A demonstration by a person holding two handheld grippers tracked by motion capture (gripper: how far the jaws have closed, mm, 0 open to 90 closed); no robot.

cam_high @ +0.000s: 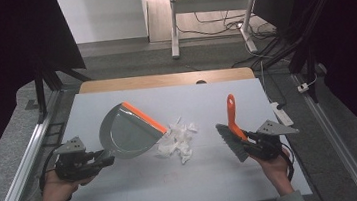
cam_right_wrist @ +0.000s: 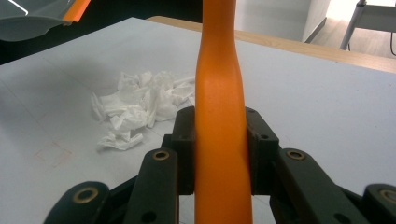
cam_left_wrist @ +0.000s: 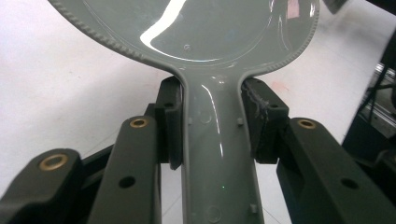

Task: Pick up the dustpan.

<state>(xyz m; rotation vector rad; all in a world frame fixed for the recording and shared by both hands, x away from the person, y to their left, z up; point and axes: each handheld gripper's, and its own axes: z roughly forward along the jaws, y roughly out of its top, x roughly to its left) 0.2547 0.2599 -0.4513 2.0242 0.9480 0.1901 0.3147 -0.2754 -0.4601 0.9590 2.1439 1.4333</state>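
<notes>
A grey dustpan [cam_high: 126, 134] with an orange lip is lifted and tilted over the white table, left of centre. My left gripper [cam_high: 103, 161] is shut on its handle [cam_left_wrist: 215, 154], a jaw pressing on each side. A small pile of torn white paper scraps [cam_high: 178, 140] lies at mid-table, just right of the pan's lip. My right gripper [cam_high: 252, 142] is shut on the orange handle [cam_right_wrist: 219, 88] of a brush [cam_high: 232, 117], whose grey bristles [cam_high: 231, 142] point down and left toward the scraps [cam_right_wrist: 140, 105]. The pan's edge [cam_right_wrist: 37, 14] shows beyond the scraps.
The white table top [cam_high: 140, 185] ends in a wooden strip [cam_high: 164, 79] at the back. Metal frame rails [cam_high: 27, 161] run along both sides. A white power strip [cam_high: 282, 113] lies off the right edge. Desk legs and cables stand behind on the floor.
</notes>
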